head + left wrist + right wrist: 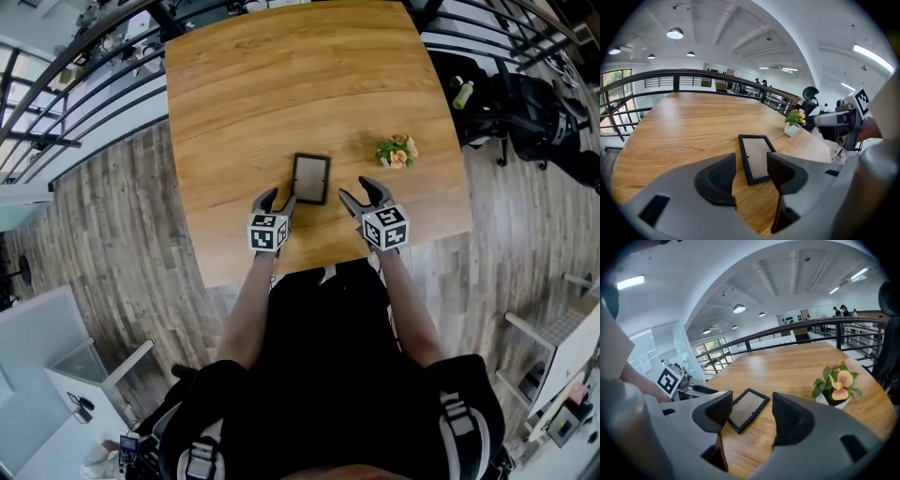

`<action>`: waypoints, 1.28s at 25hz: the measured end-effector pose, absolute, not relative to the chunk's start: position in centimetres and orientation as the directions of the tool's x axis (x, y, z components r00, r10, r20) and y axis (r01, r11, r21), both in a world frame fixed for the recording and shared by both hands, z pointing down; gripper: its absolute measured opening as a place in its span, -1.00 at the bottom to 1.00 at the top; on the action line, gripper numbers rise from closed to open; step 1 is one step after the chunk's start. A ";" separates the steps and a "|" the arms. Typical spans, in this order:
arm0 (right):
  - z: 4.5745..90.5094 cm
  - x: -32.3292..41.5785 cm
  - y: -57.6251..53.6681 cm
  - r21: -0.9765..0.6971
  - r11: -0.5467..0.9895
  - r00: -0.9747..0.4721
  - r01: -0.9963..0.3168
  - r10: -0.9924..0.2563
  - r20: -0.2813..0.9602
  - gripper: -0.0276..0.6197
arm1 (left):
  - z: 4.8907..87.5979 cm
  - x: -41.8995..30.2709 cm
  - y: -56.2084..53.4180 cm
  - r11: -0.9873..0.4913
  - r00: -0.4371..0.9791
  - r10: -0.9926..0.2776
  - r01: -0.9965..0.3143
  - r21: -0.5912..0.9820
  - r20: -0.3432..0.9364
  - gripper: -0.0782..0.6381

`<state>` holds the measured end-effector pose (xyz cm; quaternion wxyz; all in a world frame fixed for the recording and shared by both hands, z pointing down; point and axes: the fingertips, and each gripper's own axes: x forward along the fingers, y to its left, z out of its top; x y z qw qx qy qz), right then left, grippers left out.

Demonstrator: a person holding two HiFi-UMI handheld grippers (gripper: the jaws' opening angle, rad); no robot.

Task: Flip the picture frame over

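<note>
So far nothing is done: the picture frame lies flat on the counter, untouched. Your left hand-held gripper and right hand-held gripper flank its near end, jaws apart and empty. Gripping, lifting and turning all remain.

No legible words, brands or numbers. Only signs: black-and-white square code markers on cubes of left gripper and right gripper, flanking picture frame near edge.
</note>
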<state>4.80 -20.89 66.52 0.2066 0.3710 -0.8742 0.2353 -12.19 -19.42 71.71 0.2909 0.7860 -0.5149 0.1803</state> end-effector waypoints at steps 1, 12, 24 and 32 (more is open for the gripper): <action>66.6 4.9 -20.9 -0.258 0.615 -0.639 -0.745 -0.547 0.540 -0.09 | 71.9 -12.2 -19.6 -0.297 0.398 -0.705 -0.917 0.264 0.588 -0.15; 67.5 6.0 -20.7 -0.261 0.604 -0.626 -0.753 -0.534 0.569 -0.12 | 75.3 -11.2 -20.6 -0.279 0.367 -0.666 -0.930 0.239 0.650 -0.24; 68.6 8.1 -20.8 -0.260 0.573 -0.595 -0.777 -0.534 0.601 -0.13 | 77.7 -11.1 -21.0 -0.262 0.339 -0.620 -0.939 0.221 0.708 -0.36; 68.8 8.5 -21.0 -0.256 0.567 -0.588 -0.783 -0.540 0.603 -0.13 | 78.1 -10.8 -21.1 -0.269 0.322 -0.620 -0.944 0.191 0.715 -0.52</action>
